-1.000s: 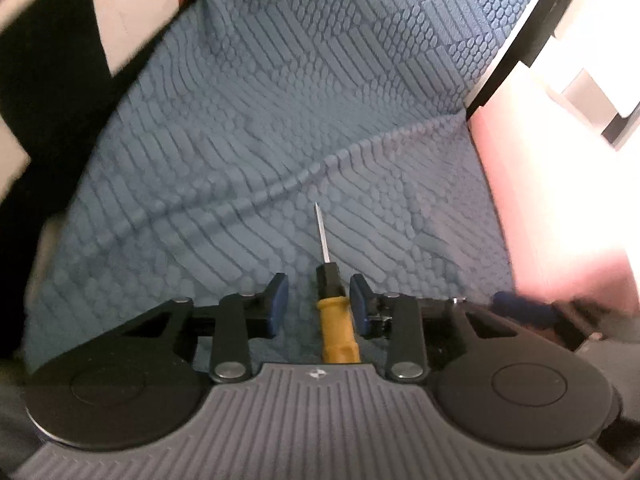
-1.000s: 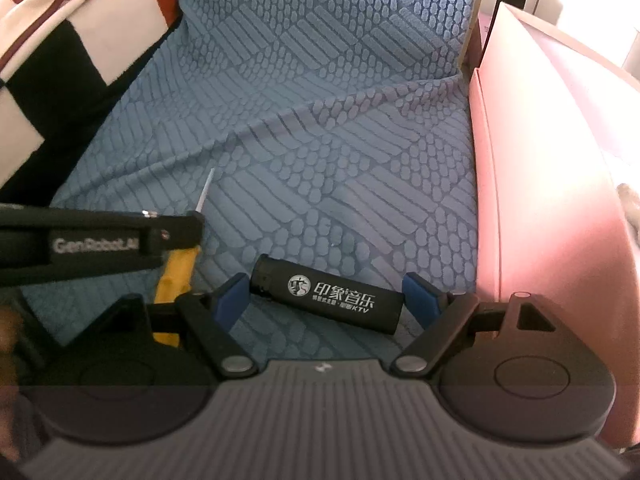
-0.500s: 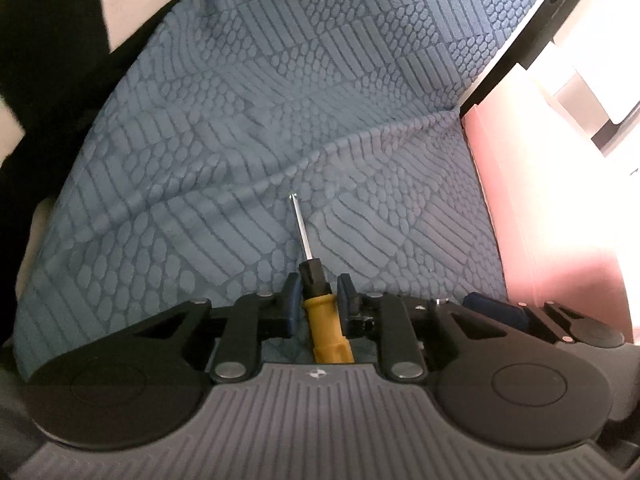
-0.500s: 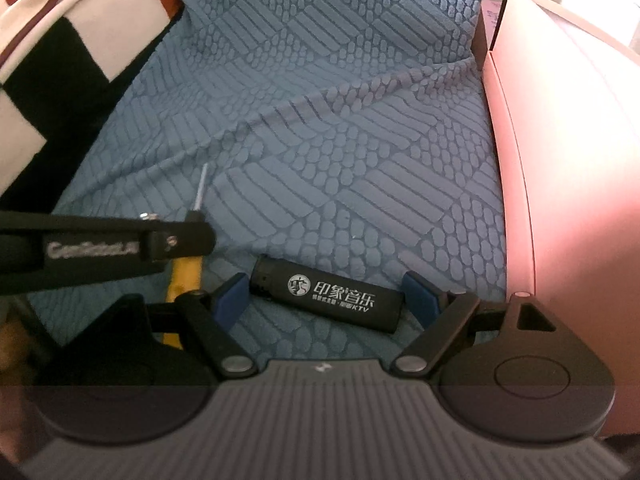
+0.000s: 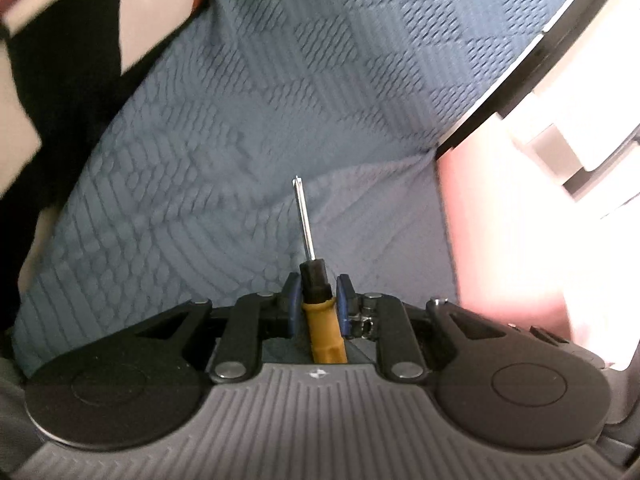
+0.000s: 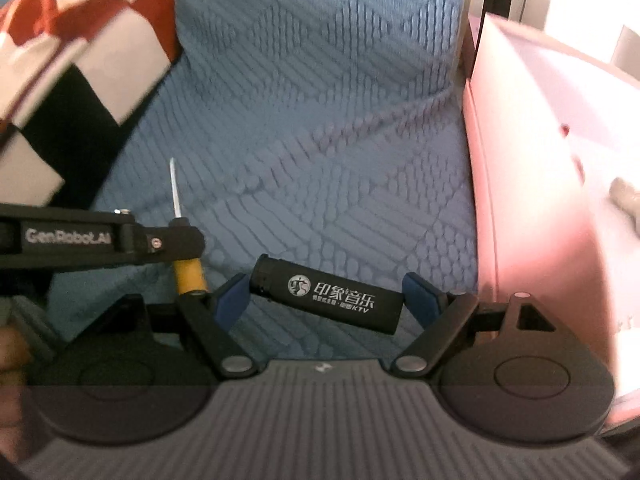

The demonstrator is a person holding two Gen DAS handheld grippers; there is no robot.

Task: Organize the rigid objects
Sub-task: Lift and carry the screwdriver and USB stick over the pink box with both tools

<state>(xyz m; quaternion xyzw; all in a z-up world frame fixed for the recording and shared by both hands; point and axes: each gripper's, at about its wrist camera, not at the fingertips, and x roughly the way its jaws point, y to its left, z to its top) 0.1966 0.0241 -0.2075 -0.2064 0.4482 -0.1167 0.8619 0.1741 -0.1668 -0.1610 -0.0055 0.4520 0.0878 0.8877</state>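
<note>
My left gripper (image 5: 316, 294) is shut on a small screwdriver (image 5: 320, 304) with a yellow and black handle; its metal shaft points forward above the blue textured cloth (image 5: 248, 152). The same screwdriver (image 6: 188, 270) and the left gripper's arm (image 6: 100, 240) show at the left of the right wrist view. My right gripper (image 6: 326, 300) holds a black lighter with white print (image 6: 326, 294) crosswise, its ends touching both blue pads, lifted off the cloth.
A pink storage box (image 6: 532, 200) stands along the right side, with a small object (image 6: 624, 194) inside. A red, white and black checked fabric (image 6: 72, 60) lies at the upper left. A dark frame edge (image 5: 532, 52) runs behind the cloth.
The left gripper has closed on the screwdriver and lifted it off the cloth. The right gripper has lifted the lighter and both views have swung, with the pink box nearer.
</note>
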